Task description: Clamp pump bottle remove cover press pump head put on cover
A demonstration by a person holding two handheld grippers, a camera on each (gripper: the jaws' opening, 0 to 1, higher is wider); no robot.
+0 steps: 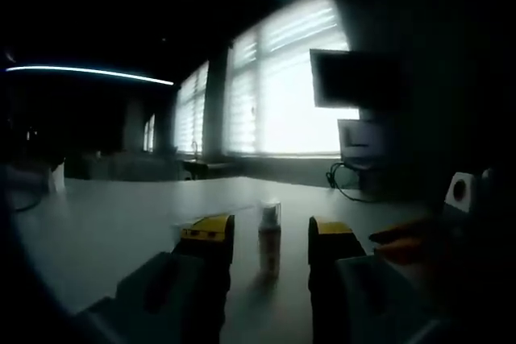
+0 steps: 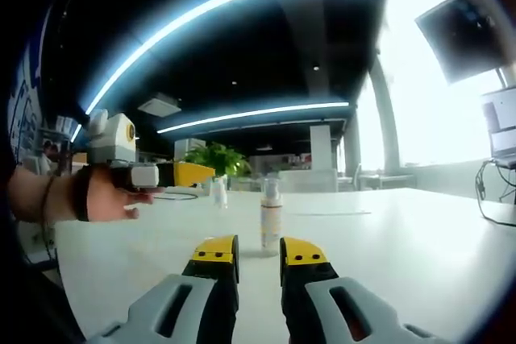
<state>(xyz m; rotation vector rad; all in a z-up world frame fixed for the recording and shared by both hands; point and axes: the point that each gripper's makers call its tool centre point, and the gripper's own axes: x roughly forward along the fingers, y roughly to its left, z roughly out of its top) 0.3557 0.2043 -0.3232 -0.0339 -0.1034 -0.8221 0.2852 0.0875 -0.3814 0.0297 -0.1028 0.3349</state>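
A small pump bottle (image 1: 269,239) with a clear cover on top stands upright on the white table (image 1: 121,223). My left gripper (image 1: 270,235) is open, and the bottle stands just ahead of its yellow-tipped jaws, centred in the gap. In the right gripper view the same bottle (image 2: 271,215) stands a short way beyond my right gripper (image 2: 258,251), which is open with nothing between its jaws. The left gripper (image 2: 173,173), held by a hand (image 2: 105,195), comes in from the left, apart from the bottle. The right gripper's orange part (image 1: 403,239) shows dimly at the right.
A small white object (image 2: 219,191) stands farther back on the table (image 2: 403,247), near a green plant (image 2: 222,159). A monitor (image 1: 351,78) and cables (image 1: 347,187) sit at the table's far right by bright windows (image 1: 282,94).
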